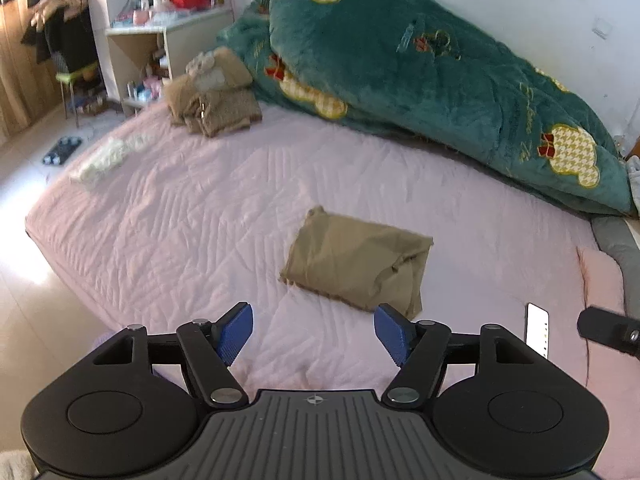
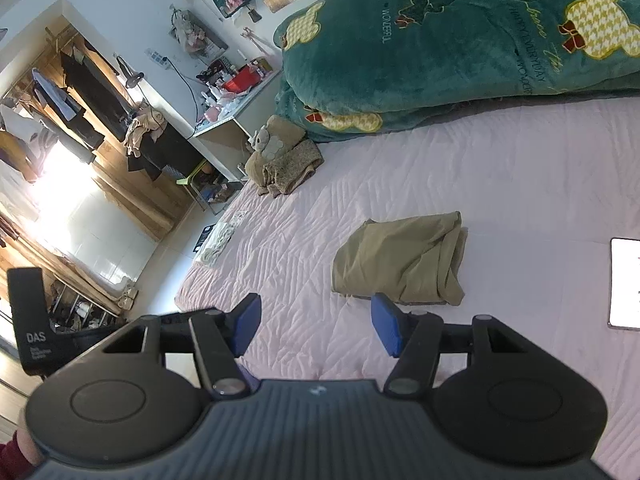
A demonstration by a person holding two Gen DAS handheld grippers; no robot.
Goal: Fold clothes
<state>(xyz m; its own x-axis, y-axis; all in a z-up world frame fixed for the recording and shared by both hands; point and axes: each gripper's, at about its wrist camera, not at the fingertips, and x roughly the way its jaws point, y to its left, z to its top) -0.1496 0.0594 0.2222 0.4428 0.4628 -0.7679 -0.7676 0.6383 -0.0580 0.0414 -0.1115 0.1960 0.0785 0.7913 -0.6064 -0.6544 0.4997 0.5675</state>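
Note:
A folded tan garment (image 1: 356, 264) lies on the pink quilted bed (image 1: 200, 208), just beyond my left gripper (image 1: 314, 326). That gripper stands open above the sheet with nothing between its blue pads (image 1: 236, 334). In the right wrist view the same tan garment (image 2: 400, 258) lies ahead of my right gripper (image 2: 316, 320), which is also open and holds nothing. Its right pad (image 2: 386, 328) is close to the garment's near edge, apart from it. A part of the right gripper (image 1: 608, 330) shows at the far right of the left wrist view.
A bulky teal blanket (image 1: 420, 68) fills the bed's far side. A brown plush toy and knit clothes (image 1: 212, 92) sit at the far corner, a white cloth (image 1: 108, 158) at the left edge. A lit phone (image 2: 626, 282) lies right of the garment. A cluttered shelf (image 1: 168, 28) stands beyond.

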